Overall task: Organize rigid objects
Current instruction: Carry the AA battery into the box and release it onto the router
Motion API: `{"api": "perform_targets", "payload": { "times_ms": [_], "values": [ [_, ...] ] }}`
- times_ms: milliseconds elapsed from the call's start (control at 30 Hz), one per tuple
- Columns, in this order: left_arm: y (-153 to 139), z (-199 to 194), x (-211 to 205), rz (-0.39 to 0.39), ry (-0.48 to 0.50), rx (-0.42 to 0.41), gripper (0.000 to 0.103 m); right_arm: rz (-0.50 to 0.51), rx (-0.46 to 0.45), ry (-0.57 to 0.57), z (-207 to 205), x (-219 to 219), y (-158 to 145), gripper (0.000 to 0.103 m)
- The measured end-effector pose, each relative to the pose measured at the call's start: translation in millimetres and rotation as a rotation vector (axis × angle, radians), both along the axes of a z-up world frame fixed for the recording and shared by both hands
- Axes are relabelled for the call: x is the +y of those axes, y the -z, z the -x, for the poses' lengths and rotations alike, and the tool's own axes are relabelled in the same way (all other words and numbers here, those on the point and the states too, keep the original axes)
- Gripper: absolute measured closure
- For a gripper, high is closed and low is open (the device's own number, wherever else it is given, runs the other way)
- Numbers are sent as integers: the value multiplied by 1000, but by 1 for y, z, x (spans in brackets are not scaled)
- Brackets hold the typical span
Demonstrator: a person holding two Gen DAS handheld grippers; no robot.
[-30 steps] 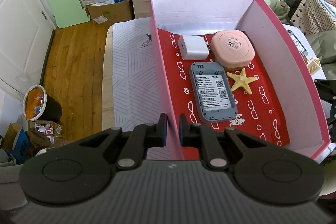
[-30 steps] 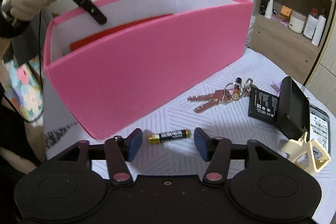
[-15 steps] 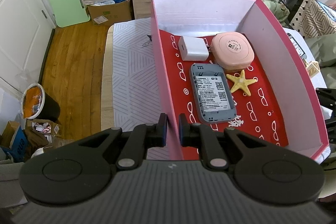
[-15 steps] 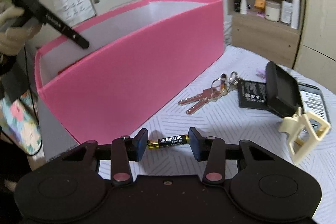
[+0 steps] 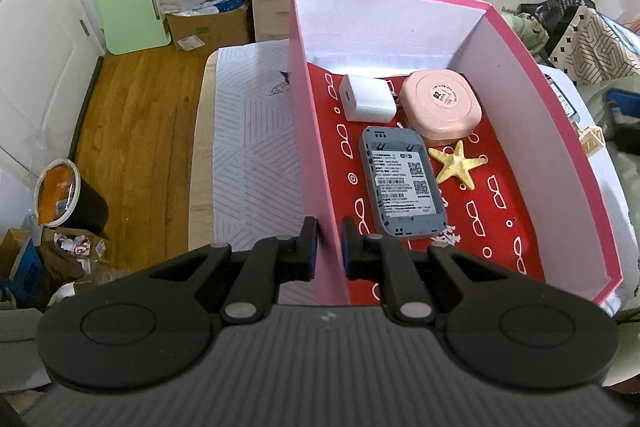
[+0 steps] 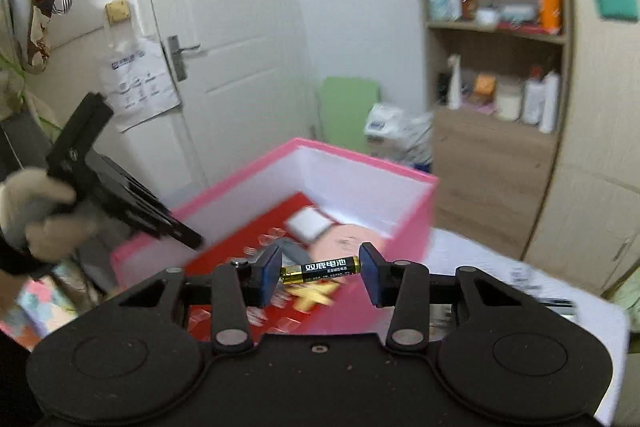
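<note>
The near left wall of the pink box (image 5: 316, 163) is being pinched by the left gripper (image 5: 329, 247), its fingers clamped together on the cardboard. Inside, on the red lining, a white charger (image 5: 367, 98), a pink case (image 5: 440, 103), a grey router (image 5: 402, 183) and a yellow starfish (image 5: 456, 165) are being kept. A battery (image 6: 320, 269) is being held end to end by the right gripper (image 6: 320, 275), in the air above the box's near wall, over the patterned surface (image 5: 248, 147).

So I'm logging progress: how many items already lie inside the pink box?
4: white charger at the far end, pink case beside it, grey device mid-floor, starfish by it. The near corner is hidden.
</note>
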State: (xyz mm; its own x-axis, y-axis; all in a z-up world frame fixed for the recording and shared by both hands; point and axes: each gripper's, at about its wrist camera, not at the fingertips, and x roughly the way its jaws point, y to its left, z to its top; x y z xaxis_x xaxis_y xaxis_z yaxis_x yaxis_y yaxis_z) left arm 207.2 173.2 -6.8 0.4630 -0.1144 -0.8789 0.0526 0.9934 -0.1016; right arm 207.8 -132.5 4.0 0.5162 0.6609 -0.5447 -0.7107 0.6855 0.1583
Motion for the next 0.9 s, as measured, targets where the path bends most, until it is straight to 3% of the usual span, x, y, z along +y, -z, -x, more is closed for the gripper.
{"api": "perform_targets", "payload": {
  "times_ms": [100, 200, 367, 600, 733, 800, 900],
  "values": [
    [0, 1, 3, 17, 6, -6, 91, 17, 124, -8, -16, 39, 0, 55],
    [1, 1, 3, 20, 15, -17, 90, -58, 363, -26, -43, 67, 13, 55],
    [2, 3, 6, 36, 9, -27, 90, -23, 523, 15, -76, 107, 41, 55],
    [3, 5, 7, 44, 21, -39, 89, 112, 520, 149, -93, 138, 67, 55],
    [3, 6, 7, 44, 27, -43, 89, 70, 619, 176, -101, 139, 79, 54],
    [3, 6, 7, 48, 27, -43, 89, 69, 625, 195, -102, 140, 82, 53],
    [4, 7, 8, 50, 24, -46, 89, 58, 619, 236, -98, 136, 78, 43]
  ]
}}
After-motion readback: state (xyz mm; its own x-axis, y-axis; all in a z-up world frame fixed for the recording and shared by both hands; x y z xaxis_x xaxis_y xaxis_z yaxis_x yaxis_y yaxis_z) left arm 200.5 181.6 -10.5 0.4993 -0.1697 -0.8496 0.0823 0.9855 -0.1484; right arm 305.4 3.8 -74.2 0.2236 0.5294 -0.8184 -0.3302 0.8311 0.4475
